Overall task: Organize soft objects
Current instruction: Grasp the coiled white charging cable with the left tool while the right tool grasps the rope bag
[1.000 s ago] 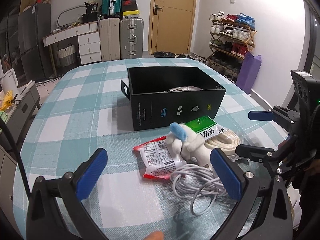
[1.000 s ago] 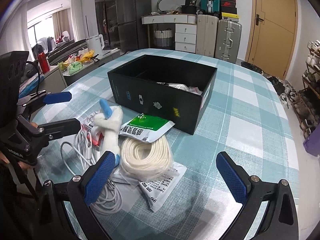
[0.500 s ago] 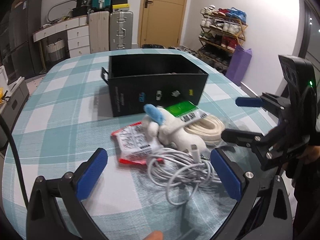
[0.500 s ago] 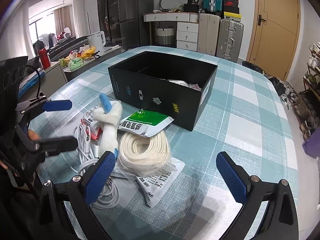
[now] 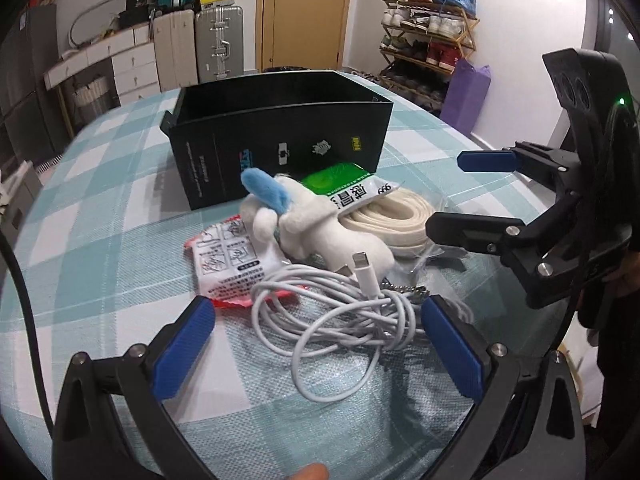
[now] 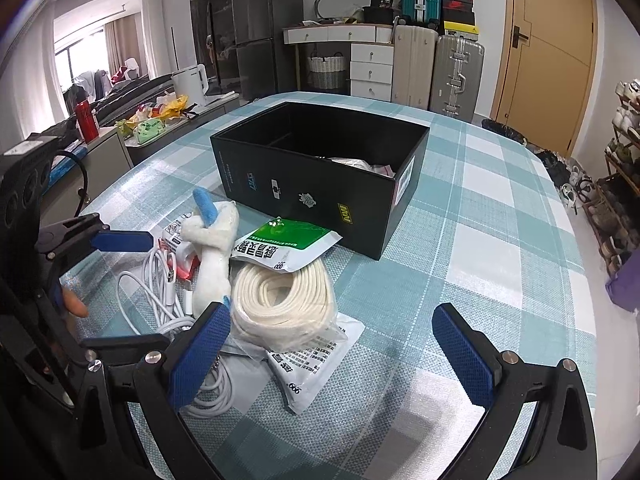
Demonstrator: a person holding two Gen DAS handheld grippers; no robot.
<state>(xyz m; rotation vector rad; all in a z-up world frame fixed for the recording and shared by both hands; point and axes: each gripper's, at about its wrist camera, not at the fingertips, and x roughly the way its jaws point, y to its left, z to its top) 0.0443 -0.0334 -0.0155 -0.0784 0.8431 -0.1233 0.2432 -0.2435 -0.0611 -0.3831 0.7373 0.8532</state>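
A white plush toy with a blue ear [image 5: 320,224] [image 6: 214,248] lies on the checked table in front of a black box [image 5: 280,136] [image 6: 320,168]. Beside it are a coiled white rope [image 5: 384,216] [image 6: 284,300] under a green-and-white packet [image 5: 344,188] [image 6: 288,244], a red-and-white packet [image 5: 228,260] and a tangled white charging cable [image 5: 340,316] [image 6: 160,280]. My left gripper [image 5: 316,348] [image 6: 120,292] is open, low over the cable. My right gripper [image 6: 332,356] [image 5: 472,192] is open beside the rope.
The black box holds some packets [image 6: 360,164]. Another flat white packet [image 6: 316,372] lies under the rope. Suitcases [image 6: 440,68], drawers and a shoe rack [image 5: 428,36] stand beyond the table [image 6: 480,240]. A side counter with a kettle [image 6: 192,80] is off to the left.
My left gripper has moved forward and lower toward the cable pile, which now sits between its fingers' line. The right gripper has shifted slightly closer to the rope. Both stay open.
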